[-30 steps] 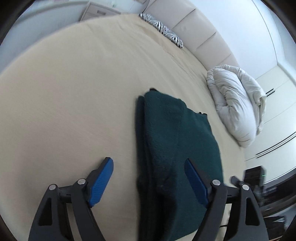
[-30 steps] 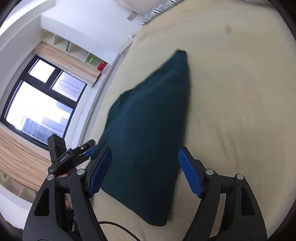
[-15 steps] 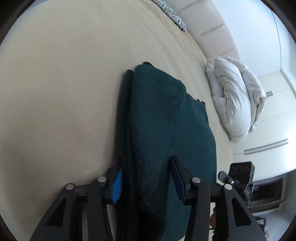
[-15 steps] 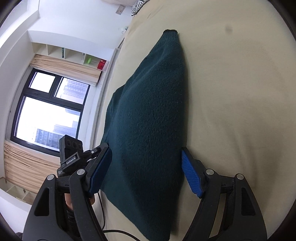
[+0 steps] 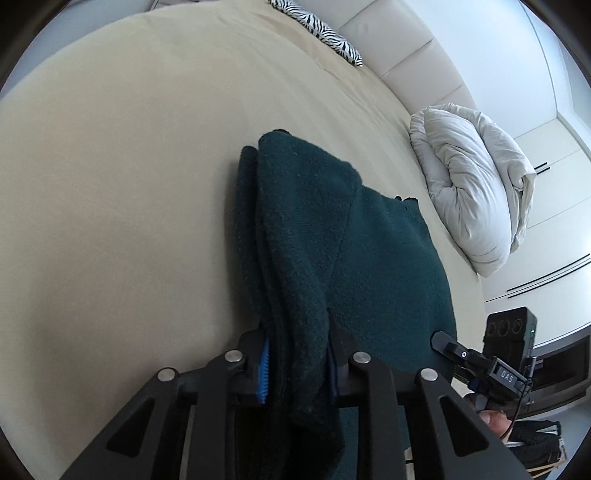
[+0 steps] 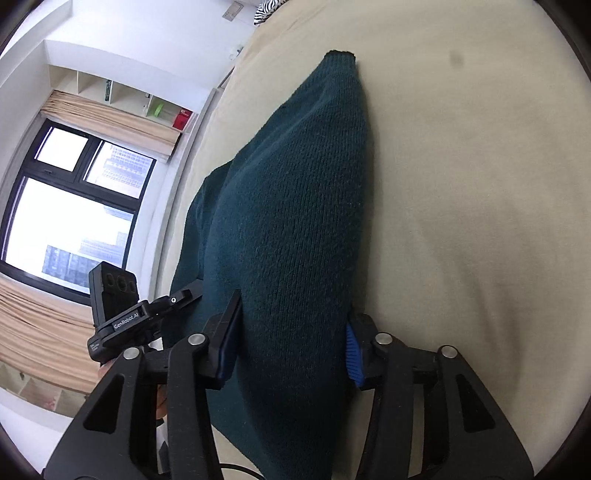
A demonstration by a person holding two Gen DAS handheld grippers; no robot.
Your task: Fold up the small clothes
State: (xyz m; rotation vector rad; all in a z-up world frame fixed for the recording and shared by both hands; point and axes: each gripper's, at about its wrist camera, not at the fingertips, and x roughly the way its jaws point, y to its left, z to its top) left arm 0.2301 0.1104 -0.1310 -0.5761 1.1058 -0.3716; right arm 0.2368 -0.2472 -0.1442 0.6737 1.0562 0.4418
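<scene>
A dark green knitted sweater (image 5: 332, 240) lies folded lengthwise on a beige bed (image 5: 129, 166). My left gripper (image 5: 297, 365) is shut on the near left edge of the sweater, its layers bunched between the blue pads. In the right wrist view the same sweater (image 6: 295, 192) stretches away from me. My right gripper (image 6: 291, 343) has closed on its near right edge, and the fabric fills the gap between the blue pads. The other gripper shows at the left in this view (image 6: 122, 314).
A crumpled white duvet (image 5: 476, 184) lies at the right side of the bed. A zebra-print pillow (image 5: 321, 29) sits by the padded headboard. A window (image 6: 66, 206) and curtains are to the left. White wardrobes stand at the right.
Both grippers moved forward onto the near end of the sweater and closed on it, the left on the left edge and the right on the right edge.
</scene>
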